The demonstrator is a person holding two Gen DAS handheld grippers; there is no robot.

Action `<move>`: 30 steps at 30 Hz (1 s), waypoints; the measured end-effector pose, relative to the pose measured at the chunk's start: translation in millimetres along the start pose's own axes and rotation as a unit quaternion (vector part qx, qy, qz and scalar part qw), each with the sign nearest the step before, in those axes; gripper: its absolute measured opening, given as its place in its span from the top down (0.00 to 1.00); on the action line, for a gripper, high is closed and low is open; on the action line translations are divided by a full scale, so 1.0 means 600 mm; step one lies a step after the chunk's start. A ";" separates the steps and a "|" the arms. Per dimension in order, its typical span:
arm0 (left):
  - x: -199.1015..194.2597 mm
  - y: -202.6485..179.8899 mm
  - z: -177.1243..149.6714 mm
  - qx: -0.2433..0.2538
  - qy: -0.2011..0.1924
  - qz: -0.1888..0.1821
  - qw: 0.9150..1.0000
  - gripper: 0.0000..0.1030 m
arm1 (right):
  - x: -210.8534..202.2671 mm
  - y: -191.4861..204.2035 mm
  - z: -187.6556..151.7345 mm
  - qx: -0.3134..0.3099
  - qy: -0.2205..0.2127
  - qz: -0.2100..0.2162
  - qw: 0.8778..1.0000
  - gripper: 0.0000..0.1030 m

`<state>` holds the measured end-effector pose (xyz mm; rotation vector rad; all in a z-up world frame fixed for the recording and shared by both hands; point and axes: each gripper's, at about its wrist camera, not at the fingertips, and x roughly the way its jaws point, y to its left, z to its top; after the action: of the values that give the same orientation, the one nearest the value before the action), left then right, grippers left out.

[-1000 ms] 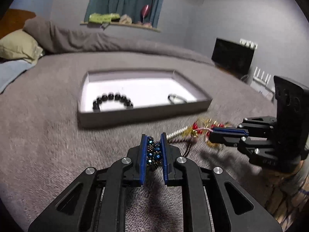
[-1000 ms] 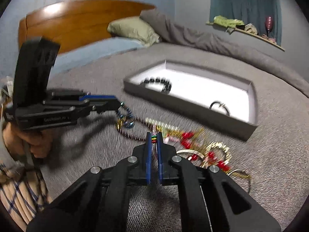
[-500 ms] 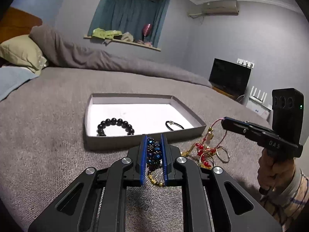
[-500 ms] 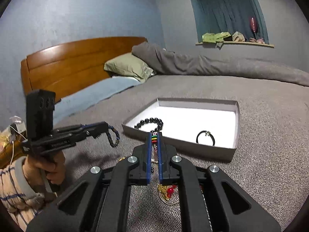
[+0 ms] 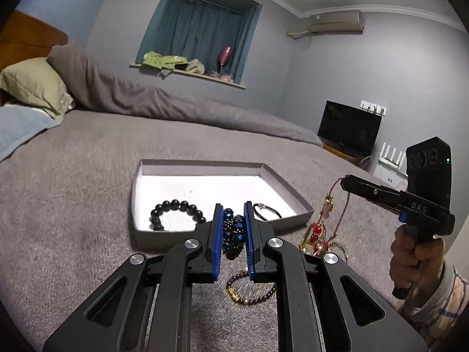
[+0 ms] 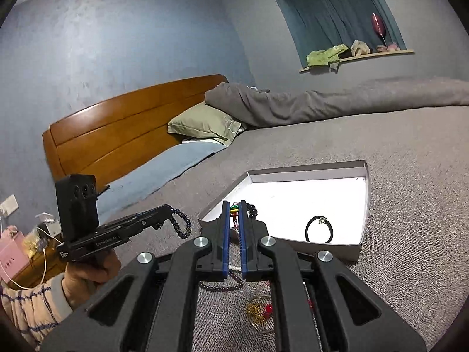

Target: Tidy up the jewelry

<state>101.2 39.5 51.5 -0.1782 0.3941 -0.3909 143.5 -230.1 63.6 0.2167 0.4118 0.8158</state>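
Gripping a blue beaded bracelet [image 5: 233, 233], the left gripper [image 5: 232, 236] hangs just before the grey tray [image 5: 296, 198]; the right gripper [image 6: 234, 228] pinches a red-tasselled cord [image 5: 331, 205] beside that tray, lifted off the bedspread [image 5: 73, 176].

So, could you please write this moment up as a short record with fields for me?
setting: grey bedspread
tray: shallow white-floored box on the bed
in tray: black bead bracelet; thin black band
left gripper: shut on blue beaded bracelet, lifted
right gripper: shut on pink cord, red-and-gold charms dangling
loose on bed: dark purple bead bracelet
progress: two pieces in tray, two held, neither over it yet
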 end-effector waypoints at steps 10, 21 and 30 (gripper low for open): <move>0.007 0.005 0.017 -0.006 -0.012 -0.006 1.000 0.86 | -0.007 0.001 0.013 0.004 -0.011 0.012 1.000 0.95; 0.022 -0.001 0.020 0.002 -0.005 -0.004 1.000 0.86 | -0.046 -0.016 0.025 -0.008 -0.046 -0.060 0.997 0.95; 0.021 0.001 0.024 -0.002 -0.008 -0.002 1.000 0.86 | -0.078 -0.053 0.026 0.008 -0.070 -0.130 0.989 0.95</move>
<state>117.7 36.3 60.3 -0.1856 0.3781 -0.3927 142.7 -286.7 79.5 0.2296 0.3063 0.5377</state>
